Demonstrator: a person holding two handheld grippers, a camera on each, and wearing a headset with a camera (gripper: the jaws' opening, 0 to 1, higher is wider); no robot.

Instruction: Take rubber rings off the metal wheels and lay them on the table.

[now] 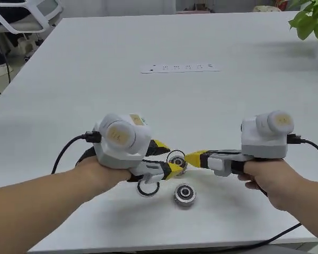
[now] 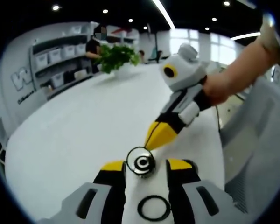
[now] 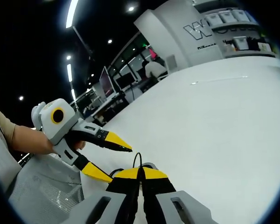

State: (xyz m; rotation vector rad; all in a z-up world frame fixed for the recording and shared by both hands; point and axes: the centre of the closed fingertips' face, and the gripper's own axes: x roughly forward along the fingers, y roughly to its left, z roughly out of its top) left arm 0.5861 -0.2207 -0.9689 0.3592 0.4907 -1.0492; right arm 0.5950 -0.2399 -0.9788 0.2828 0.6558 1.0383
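White tabletop (image 1: 95, 79) runs wide and bare across a bright office, with a flush power strip (image 1: 180, 67) at its middle, a leafy plant (image 1: 310, 18) at the far right corner and an office chair (image 1: 26, 16) off the far left corner. Near the front edge, a person holds two grey grippers with yellow tips, pointed at each other. The left gripper (image 1: 170, 157) has its jaws spread apart, one on each side of a small metal wheel (image 2: 141, 163). In the left gripper view the wheel lies flat, hub upward, close against one jaw with a gap to the other. The right gripper (image 1: 191, 157) meets the wheel from the opposite side, jaws pressed together with their tip at the rim. In the right gripper view a thin black loop, apparently the rubber ring (image 3: 136, 158), rises from between those closed jaws, so the pull would likely go away from the left gripper. A second wheel (image 1: 185, 194) sits just nearer the person, apart from both tools. A loose black ring (image 1: 147, 188) lies flat on the table beside it, under the left gripper.
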